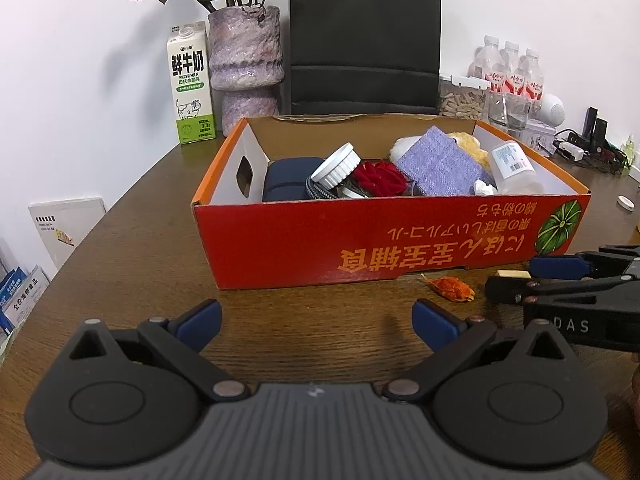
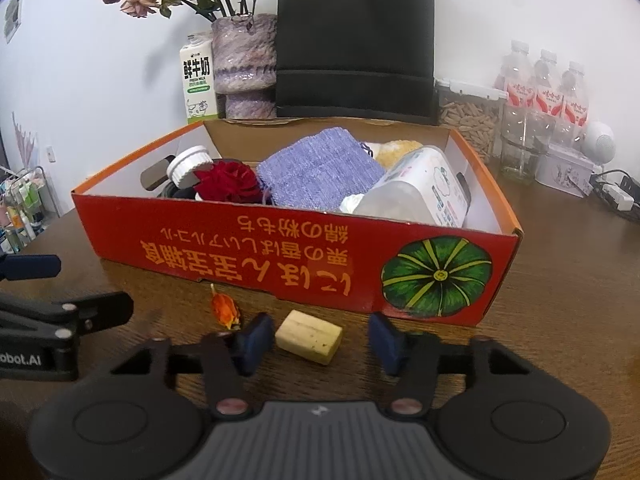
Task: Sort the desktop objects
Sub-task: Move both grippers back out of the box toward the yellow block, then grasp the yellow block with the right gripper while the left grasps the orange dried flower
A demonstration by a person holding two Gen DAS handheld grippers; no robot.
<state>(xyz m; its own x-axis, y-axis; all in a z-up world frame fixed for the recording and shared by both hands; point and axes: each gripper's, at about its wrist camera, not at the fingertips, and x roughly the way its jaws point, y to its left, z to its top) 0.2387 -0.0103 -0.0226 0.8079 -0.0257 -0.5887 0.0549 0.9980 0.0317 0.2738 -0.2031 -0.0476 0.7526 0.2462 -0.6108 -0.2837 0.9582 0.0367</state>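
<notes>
Right claw (image 2: 318, 338) wide apart around the tan block (image 2: 309, 336), untouched; left claw (image 1: 316, 326) spread, empty.

The black left gripper with blue pads (image 1: 316, 326) sat low, jaws spread wide, gripping nothing. The matching black right gripper (image 2: 320, 340) was likewise open, fingers level.

A cardboard box (image 2: 248, 256) sits on the counter (image 2: 560, 320), holding a cloth (image 2: 320, 172), a bottle (image 2: 420, 192), a jar (image 2: 188, 166) and a fabric flower (image 2: 230, 184). In front of the box lie a block (image 2: 309, 336) and, to its left, a dried petal (image 2: 226, 308). Behind the box stand a milk carton (image 1: 189, 88), a vase (image 1: 245, 60) and a bag (image 1: 364, 36).
</notes>
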